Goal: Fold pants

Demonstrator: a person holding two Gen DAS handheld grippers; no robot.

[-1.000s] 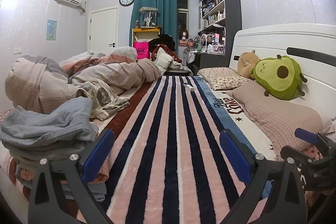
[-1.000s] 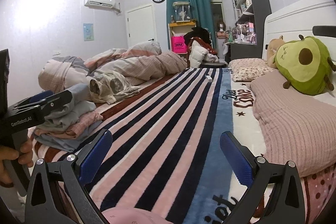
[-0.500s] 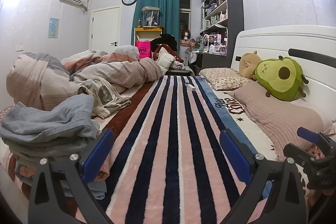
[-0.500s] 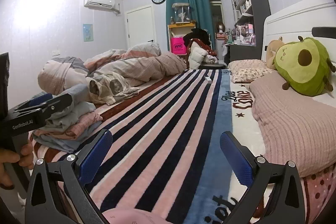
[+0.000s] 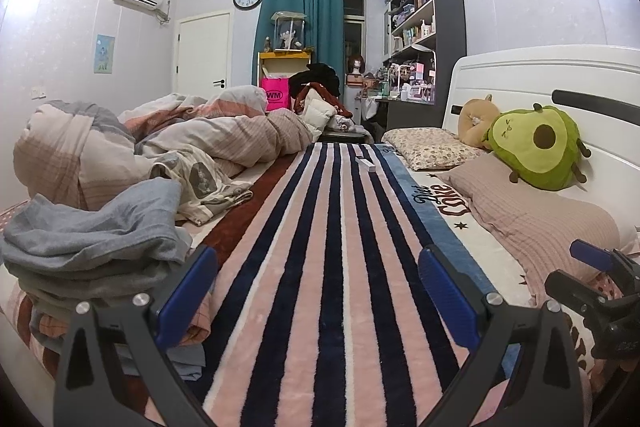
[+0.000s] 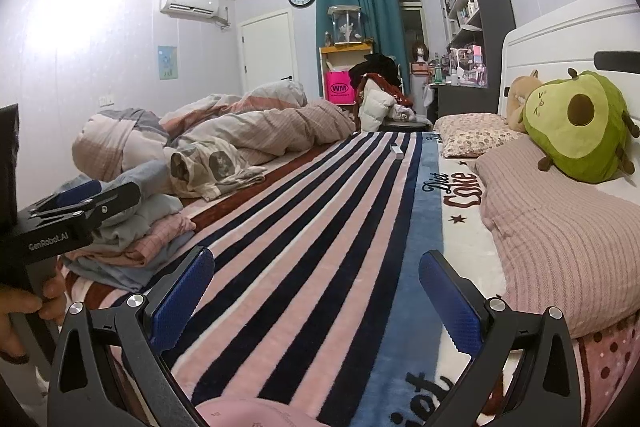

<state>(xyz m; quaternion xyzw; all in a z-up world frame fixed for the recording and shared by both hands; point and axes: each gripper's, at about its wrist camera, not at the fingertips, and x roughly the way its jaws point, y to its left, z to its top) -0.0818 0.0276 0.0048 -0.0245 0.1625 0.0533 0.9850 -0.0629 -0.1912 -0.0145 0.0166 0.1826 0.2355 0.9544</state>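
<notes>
A pile of clothes lies at the bed's left edge, with a crumpled grey-blue garment on top; in the right wrist view the pile shows grey, pink and blue layers. My left gripper is open and empty, held low over the striped blanket, its left finger beside the pile. My right gripper is open and empty over the same blanket. The left gripper also shows at the left of the right wrist view. A pink cloth peeks in at that view's bottom edge.
A bunched duvet and a cream patterned garment lie behind the pile. Pillows, an avocado plush and the white headboard line the right side. A small white box lies far down the blanket.
Both views shift slightly; the left gripper has tilted a little upward. Both grippers stay open and empty.
</notes>
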